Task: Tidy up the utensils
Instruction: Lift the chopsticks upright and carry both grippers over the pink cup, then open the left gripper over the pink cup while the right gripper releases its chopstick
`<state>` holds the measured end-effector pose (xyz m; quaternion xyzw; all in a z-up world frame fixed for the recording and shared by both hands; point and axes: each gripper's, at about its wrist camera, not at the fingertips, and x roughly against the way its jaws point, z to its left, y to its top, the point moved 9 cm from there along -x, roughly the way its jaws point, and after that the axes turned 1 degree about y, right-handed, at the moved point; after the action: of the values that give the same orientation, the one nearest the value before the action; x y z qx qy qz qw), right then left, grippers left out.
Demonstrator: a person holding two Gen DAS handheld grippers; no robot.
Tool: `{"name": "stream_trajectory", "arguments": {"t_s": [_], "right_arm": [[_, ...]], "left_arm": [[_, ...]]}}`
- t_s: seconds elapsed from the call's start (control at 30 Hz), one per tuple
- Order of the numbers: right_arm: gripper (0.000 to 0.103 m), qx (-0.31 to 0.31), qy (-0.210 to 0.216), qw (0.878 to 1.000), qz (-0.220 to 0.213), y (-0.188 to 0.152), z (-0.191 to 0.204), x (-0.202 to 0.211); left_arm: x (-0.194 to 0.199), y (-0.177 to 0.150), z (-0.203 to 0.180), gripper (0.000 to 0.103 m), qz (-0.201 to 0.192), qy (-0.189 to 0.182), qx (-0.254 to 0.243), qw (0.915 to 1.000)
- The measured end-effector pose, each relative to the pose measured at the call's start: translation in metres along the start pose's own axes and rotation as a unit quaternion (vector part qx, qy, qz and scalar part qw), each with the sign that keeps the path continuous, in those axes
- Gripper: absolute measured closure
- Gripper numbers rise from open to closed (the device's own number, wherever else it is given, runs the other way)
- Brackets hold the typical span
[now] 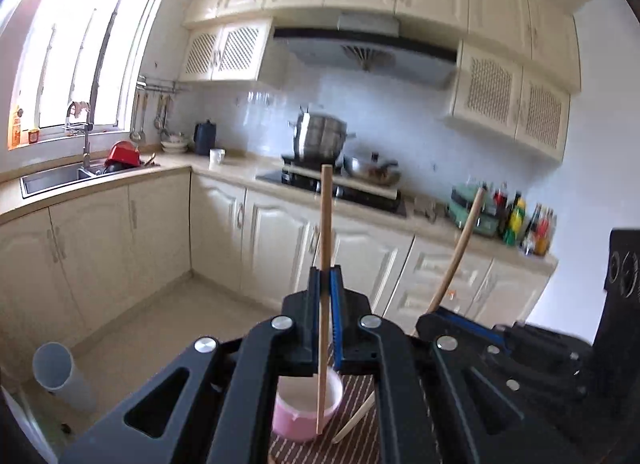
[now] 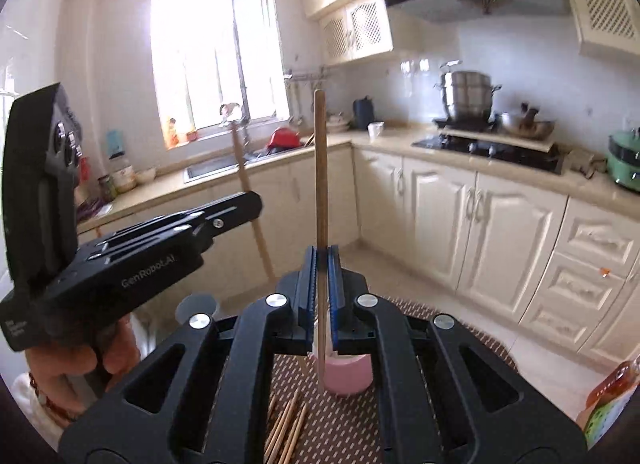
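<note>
left gripper [image 1: 325, 278]: jaws pressed together, pinching one wooden chopstick [image 1: 325, 224] that stands nearly upright, its upper end well above the fingertips and its lower end hanging over the pink cup [image 1: 306, 404] below the jaws. right gripper [image 2: 325, 260]: jaws likewise closed on a second chopstick [image 2: 320, 168], held upright above the same cup. loose chopsticks [image 2: 286, 430] lie on the striped mat [image 2: 344, 424] beneath the right gripper, just beside the cup.
</note>
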<state>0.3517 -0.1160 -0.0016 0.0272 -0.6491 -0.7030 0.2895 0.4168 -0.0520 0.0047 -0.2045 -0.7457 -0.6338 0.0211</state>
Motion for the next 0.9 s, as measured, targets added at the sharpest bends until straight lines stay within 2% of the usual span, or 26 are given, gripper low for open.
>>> {"name": "stream_trajectory", "arguments": {"t_s": [0.17, 0.3, 0.53, 0.9], "right_arm": [[0.097, -0.001, -0.033, 0.999, -0.034, 0.012, -0.01, -0.01], [0.097, -0.007, -0.044, 0.998, -0.053, 0.008, -0.015, -0.018], [0.097, -0.012, -0.044, 0.999, -0.021, -0.026, -0.022, -0.041], [0.097, -0.018, -0.046, 0.999, 0.008, -0.058, -0.029, -0.056]], "left_arm": [[-0.013, 0.009, 0.003, 0.097, -0.033, 0.014, 0.002, 0.9994], [-0.031, -0.003, 0.006, 0.097, -0.025, 0.013, 0.004, 0.9996], [-0.058, -0.046, 0.024, 0.097, 0.015, 0.024, 0.001, 0.9996], [-0.069, -0.082, 0.033, 0.097, 0.045, 0.026, -0.011, 0.9986]]}}
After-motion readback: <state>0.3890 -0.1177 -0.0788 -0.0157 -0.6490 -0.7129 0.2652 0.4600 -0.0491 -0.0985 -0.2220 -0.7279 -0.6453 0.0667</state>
